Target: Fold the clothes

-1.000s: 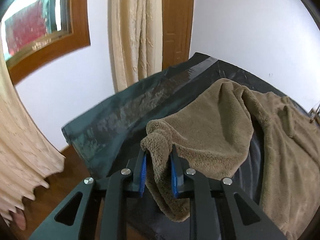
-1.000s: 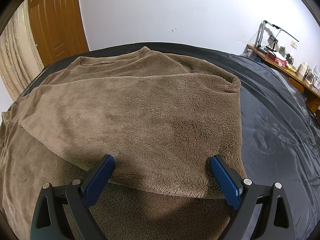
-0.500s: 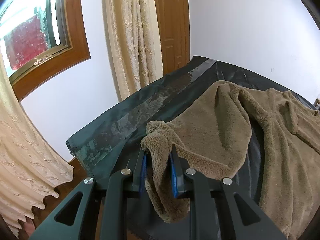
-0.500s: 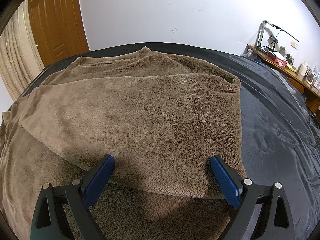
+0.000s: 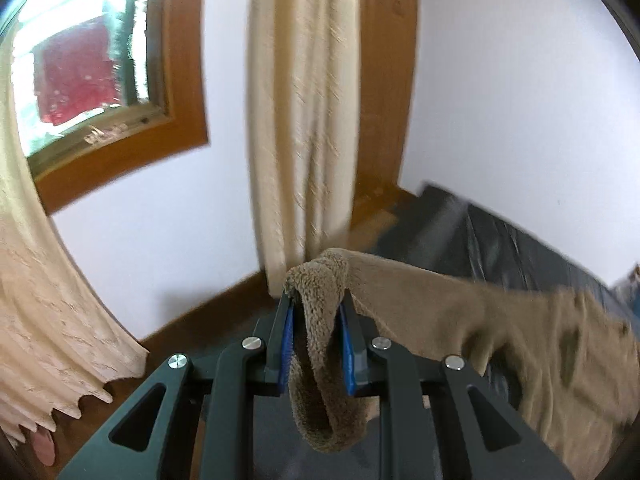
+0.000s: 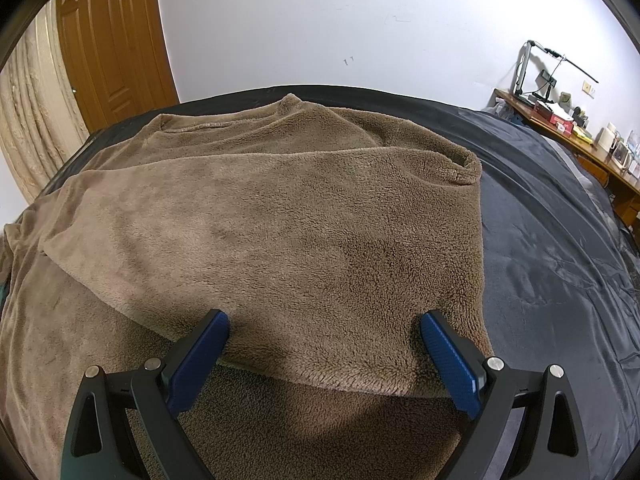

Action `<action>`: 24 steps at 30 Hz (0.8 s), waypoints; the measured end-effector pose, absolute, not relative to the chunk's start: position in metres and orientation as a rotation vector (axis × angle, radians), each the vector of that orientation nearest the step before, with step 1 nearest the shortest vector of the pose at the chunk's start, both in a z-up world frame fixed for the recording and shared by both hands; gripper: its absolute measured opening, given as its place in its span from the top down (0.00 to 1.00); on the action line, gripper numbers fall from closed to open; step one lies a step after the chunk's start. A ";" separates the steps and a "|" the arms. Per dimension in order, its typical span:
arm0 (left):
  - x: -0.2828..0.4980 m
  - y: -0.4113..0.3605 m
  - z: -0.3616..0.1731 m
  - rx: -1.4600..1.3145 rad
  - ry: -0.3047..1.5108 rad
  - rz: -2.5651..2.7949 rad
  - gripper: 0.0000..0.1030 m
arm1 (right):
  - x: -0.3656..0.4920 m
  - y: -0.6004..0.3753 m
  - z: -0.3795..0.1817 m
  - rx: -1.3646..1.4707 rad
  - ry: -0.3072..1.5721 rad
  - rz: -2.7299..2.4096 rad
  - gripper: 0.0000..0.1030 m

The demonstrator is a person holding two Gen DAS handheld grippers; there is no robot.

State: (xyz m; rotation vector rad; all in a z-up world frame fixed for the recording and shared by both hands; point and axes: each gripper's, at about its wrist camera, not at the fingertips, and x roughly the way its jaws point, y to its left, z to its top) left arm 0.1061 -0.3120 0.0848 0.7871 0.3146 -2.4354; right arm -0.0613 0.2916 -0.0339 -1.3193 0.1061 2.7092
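A brown fleece sweater (image 6: 280, 216) lies spread on a bed with a dark cover (image 6: 552, 240), one part folded over its body. My left gripper (image 5: 318, 308) is shut on a bunched sleeve end (image 5: 320, 344) of that sweater, lifted clear of the bed; the sleeve stretches away to the right, blurred, and its tip hangs down between the jaws. My right gripper (image 6: 324, 332) stands open just above the near edge of the folded part, blue pads (image 6: 448, 360) wide apart with nothing pressed between them.
A beige curtain (image 5: 304, 120), a wooden door frame (image 5: 384, 80) and a wood-framed window (image 5: 92, 68) face the left gripper. A wooden door (image 6: 112, 48) stands at the back left. A desk (image 6: 568, 136) with a lamp and small items runs along the right wall.
The left gripper has risen with the sleeve end held, so the bed has dropped low in its view and the wall and curtain fill it. The right gripper has not moved.
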 end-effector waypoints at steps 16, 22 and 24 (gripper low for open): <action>0.018 -0.269 0.147 0.951 0.356 -2.618 0.78 | -0.061 0.293 -0.034 -1.319 0.109 2.712 0.05; -0.020 -0.173 0.153 1.044 0.228 -2.800 0.78 | -0.061 0.293 -0.034 -1.318 0.102 2.713 0.05; -0.032 -0.134 0.150 1.085 0.184 -2.868 0.78 | -0.060 0.293 -0.034 -1.316 0.100 2.714 0.05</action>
